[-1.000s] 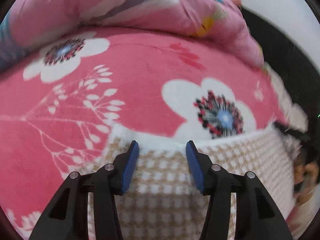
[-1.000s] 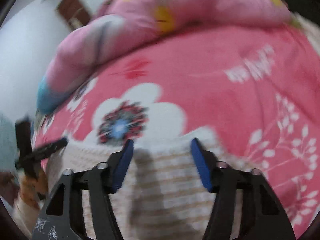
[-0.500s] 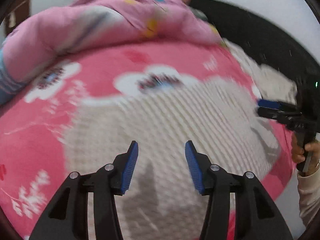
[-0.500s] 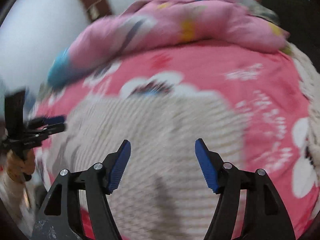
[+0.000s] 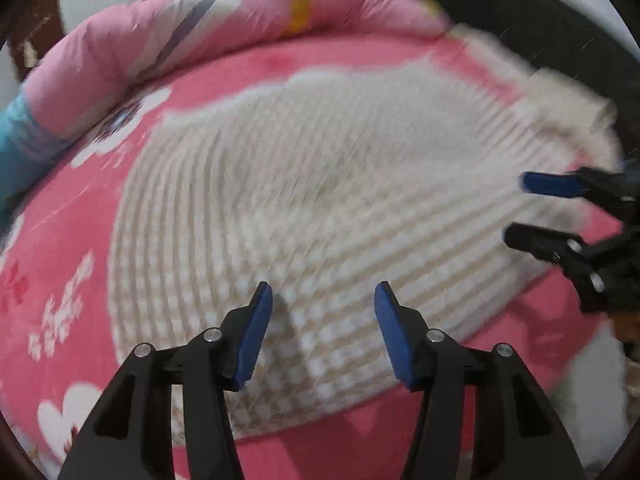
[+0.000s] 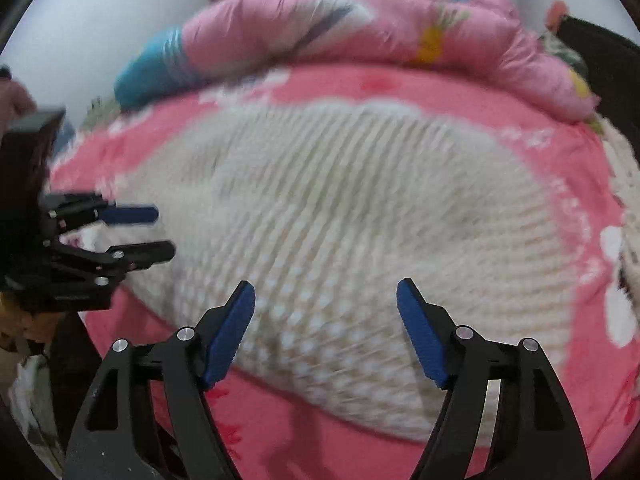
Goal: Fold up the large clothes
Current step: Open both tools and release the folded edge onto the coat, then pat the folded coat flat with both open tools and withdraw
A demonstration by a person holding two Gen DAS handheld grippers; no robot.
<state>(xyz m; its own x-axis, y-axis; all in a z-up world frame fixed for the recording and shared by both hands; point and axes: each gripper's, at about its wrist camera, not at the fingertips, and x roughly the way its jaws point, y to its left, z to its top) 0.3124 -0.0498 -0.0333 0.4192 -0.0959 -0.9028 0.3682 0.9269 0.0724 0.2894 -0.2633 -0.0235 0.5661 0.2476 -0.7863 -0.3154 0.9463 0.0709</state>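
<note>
Left wrist view: the left claw point(image 5: 323, 300) hangs empty over the checked knit garment point(image 5: 320, 200), jaws opening. The right claw point(image 5: 516, 210), at three o'clock, is spreading too, holding nothing.

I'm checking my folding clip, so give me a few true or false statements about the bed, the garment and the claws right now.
1. The checked garment lies on the pink flowered sheet. True.
2. The left claw grips the garment. False: its jaws are opening and nothing is pinched between them.
3. A rolled pink quilt lies beyond the garment. True.
4. The right claw is shut. False: its jaws are opening, wide apart above the garment.
</note>
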